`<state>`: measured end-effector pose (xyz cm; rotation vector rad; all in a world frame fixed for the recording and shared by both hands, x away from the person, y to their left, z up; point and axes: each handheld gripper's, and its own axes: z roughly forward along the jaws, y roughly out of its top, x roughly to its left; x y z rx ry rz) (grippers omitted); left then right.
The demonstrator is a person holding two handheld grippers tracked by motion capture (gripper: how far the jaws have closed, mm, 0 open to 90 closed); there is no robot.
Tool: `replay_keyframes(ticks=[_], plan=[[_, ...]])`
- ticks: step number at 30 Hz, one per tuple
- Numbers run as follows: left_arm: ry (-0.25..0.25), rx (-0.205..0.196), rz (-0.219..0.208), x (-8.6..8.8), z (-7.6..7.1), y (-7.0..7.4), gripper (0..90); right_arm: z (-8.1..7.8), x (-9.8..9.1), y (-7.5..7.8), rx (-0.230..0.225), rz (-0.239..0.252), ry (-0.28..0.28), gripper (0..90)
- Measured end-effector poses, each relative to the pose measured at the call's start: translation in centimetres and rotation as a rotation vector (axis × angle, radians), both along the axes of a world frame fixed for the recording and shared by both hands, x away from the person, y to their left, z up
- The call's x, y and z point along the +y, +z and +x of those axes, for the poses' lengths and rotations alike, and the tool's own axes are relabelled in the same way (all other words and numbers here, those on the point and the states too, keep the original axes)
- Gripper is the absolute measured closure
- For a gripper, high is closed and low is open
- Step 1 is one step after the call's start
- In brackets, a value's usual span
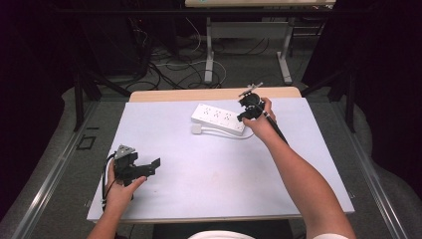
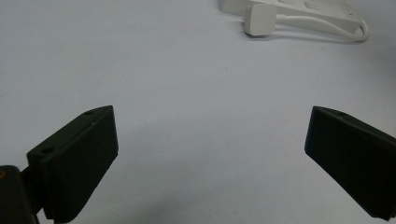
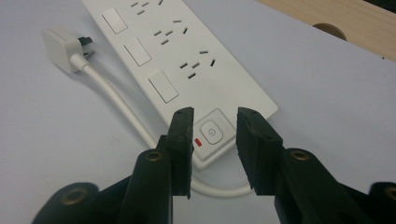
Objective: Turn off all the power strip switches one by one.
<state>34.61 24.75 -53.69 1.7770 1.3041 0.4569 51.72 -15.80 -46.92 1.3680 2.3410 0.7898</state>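
R gripper (image 3: 214,126) sits at the near end of the white power strip (image 3: 182,70), jaws part open w/ a narrow gap, holding nothing; the strip's power button (image 3: 212,133) w/ a small red mark beside it shows between the tips. Can't tell if the tips touch the strip. In the high view the R gripper (image 1: 247,110) is at the strip's (image 1: 217,118) right end, far side of the table (image 1: 209,169), R hand wrapped round it.

Strip lies flat on the pale sheet, sockets up, cord (image 3: 116,105) looping along its near side to a white plug (image 3: 63,46) lying flat beside it.

L gripper (image 2: 210,140) has jaws spread wide, empty, over bare sheet; strip and plug (image 2: 261,19) well apart from it. High view: L gripper (image 1: 152,167) near the front-left of the table, held in the L hand (image 1: 119,186).
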Motion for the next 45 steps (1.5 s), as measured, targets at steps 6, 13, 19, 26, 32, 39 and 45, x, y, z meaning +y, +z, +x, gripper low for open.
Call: replay_keyframes(ticks=[6,13,19,26,32,39,45], plan=[[-0.016,0.004,-0.001,-0.1,0.0,0.0,1.7,0.6,0.3,-0.8,0.012,-0.002,0.005,77.3],[-0.018,-0.007,-0.013,-0.2,0.0,0.0,0.5,1.1,0.5,-1.5,0.042,-0.027,0.002,90.0],[-0.025,0.000,-0.003,-0.2,0.0,0.0,0.5,1.5,0.5,-2.2,0.044,-0.023,0.003,90.0],[-0.025,-0.010,0.003,-0.3,-0.1,-0.1,0.5,1.9,0.6,-3.0,0.057,-0.039,0.006,90.0],[-0.019,-0.004,0.005,-0.2,-0.1,-0.1,0.5,2.1,0.8,-3.4,0.073,-0.054,0.006,90.0],[-0.019,-0.006,0.004,-0.2,-0.1,-0.1,0.5,2.2,0.9,-3.8,0.067,-0.059,0.005,90.0],[-0.021,-0.006,0.004,-0.2,-0.1,-0.1,0.5,2.4,0.9,-4.1,0.072,-0.068,-0.002,90.0]])
